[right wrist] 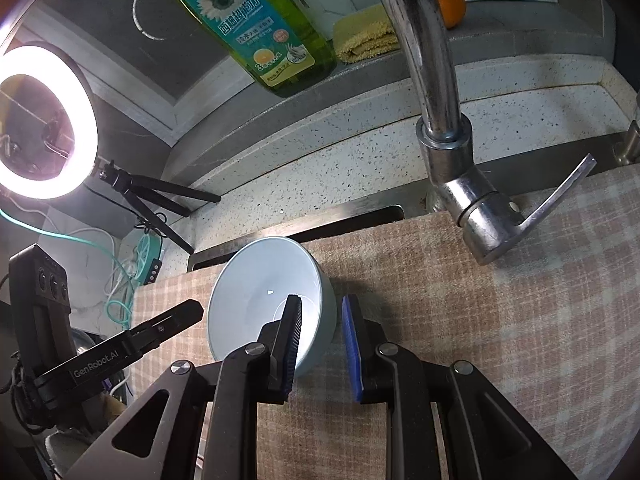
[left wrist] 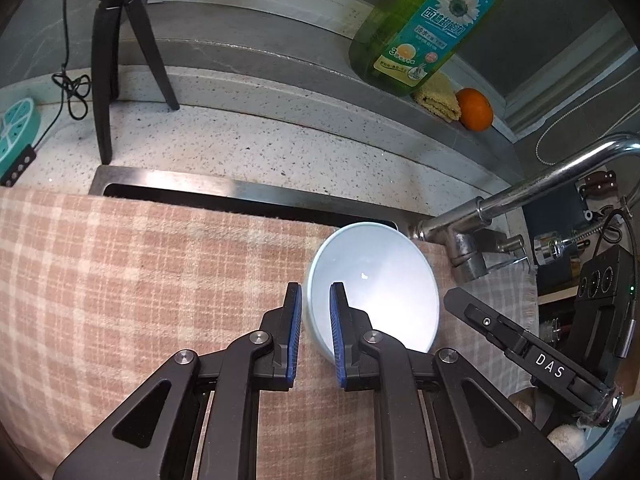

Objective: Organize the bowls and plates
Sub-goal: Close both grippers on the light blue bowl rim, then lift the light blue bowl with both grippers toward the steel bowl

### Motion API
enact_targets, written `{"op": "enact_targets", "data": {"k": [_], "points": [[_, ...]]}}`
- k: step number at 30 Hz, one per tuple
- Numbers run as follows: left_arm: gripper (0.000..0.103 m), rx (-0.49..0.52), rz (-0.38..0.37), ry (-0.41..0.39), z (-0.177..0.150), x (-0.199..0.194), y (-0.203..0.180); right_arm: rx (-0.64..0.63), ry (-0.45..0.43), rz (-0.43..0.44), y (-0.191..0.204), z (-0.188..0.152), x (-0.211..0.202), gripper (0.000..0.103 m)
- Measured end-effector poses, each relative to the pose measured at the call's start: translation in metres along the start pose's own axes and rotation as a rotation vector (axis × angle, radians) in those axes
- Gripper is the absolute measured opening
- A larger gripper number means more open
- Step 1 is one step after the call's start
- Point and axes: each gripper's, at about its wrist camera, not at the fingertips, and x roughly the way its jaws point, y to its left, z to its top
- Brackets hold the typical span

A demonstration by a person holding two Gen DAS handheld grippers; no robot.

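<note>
**Both pairs of fingers grasp one pale bowl over the checked cloth**

The fingers of the left gripper (left wrist: 316,300) are clenched on the rim of a pale blue bowl (left wrist: 380,280): one blue pad sits outside the wall and the other inside the bowl. The fingers of the right gripper (right wrist: 322,310) grasp the opposite side of the same bowl (right wrist: 256,300), with one pad inside and the other just outside the wall. From the right wrist a narrow gap seems to show between the outer pad and the bowl's wall, so how firmly that pad bears on it is hard to make out. The bowl is tilted, its mouth turned up toward both cameras, and whether its base touches the cloth is hidden by its own body.

The bowl hangs over a pink-and-white checked cloth (left wrist: 160,280) spread across the sink (left wrist: 240,190), near the cloth's far edge and close to the base of the chrome tap (right wrist: 440,120). Only a dark strip of the sink shows beyond the cloth; the rest is covered.

On the ledge behind the speckled desk (left wrist: 260,144) stand a green dish-soap bottle (left wrist: 424,20), a folded yellow cloth (left wrist: 438,102) and an orange (left wrist: 475,109); in the right wrist view the tap hides part of the orange. A black tripod (left wrist: 108,80) is cut off at the top, and a ring light (right wrist: 36,120) glares out its surroundings.
</note>
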Motion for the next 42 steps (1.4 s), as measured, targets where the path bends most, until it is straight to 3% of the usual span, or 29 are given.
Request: {"op": "enact_targets", "data": {"k": [18,24,29,42], "points": [[0.012,0.016,0.009,0.022,0.004,0.017,-0.001,0.012,0.042,-0.019,0.000,0.004,0.020,0.018],[0.012,0.030,0.006,0.024,0.003,0.017,-0.003,0.007,0.063,-0.017,0.003,0.003,0.027,0.009],[0.011,0.028,0.004,0.021,0.002,0.016,-0.002,0.016,0.058,-0.025,0.004,0.001,0.027,0.008],[0.011,0.029,-0.013,-0.028,-0.004,-0.013,-0.001,0.004,0.042,-0.018,0.019,-0.005,0.008,0.007]]}}
